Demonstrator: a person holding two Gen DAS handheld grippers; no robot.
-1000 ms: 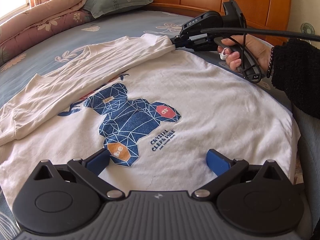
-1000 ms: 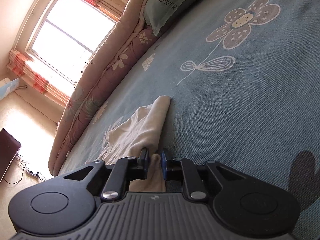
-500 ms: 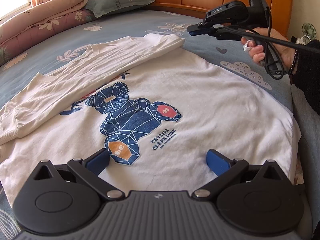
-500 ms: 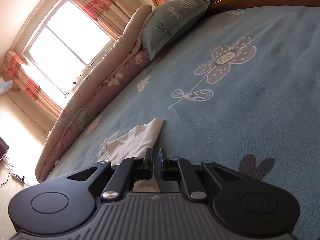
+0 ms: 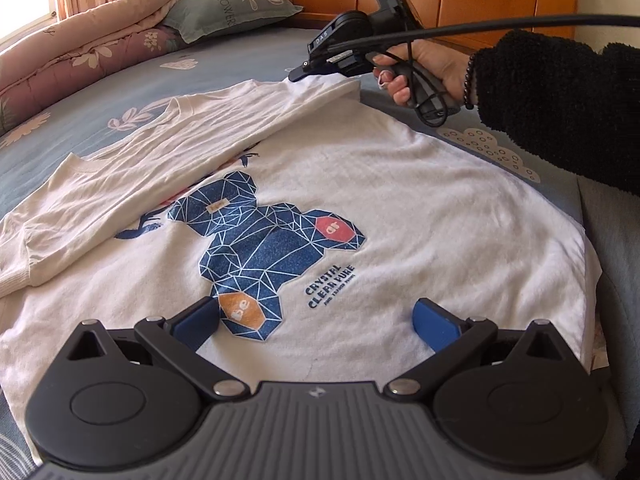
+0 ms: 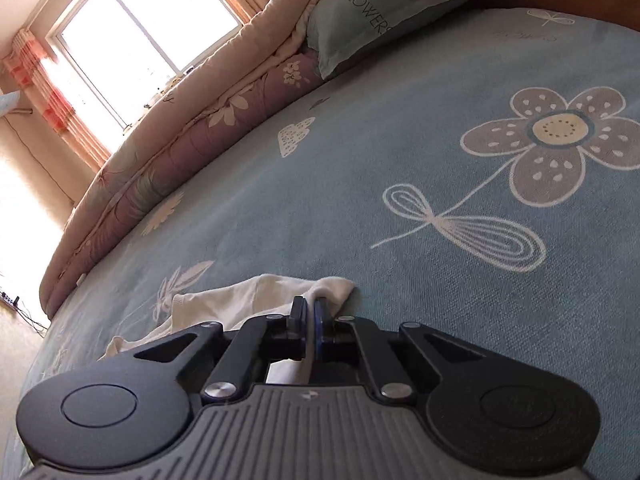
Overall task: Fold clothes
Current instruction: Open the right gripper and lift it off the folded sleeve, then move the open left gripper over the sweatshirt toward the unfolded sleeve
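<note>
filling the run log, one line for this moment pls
step: folding t-shirt on bed | left gripper: open above shirt | right gripper: shut at folded edge

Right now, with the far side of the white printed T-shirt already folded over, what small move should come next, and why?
Probably open the shut right gripper beside the white printed T-shirt's folded corner to regrasp; the left gripper waits open above the near hem.

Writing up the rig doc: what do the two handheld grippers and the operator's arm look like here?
Left gripper: black linkage arms, round black housings, ribbed grey body, blue pads. Right gripper: same build; seen from outside it has a black pistol-style handle, a white "DAS" marking and a thick black cable. The person's hand emerges from a fuzzy black sleeve, with a dark beaded bracelet.
</note>
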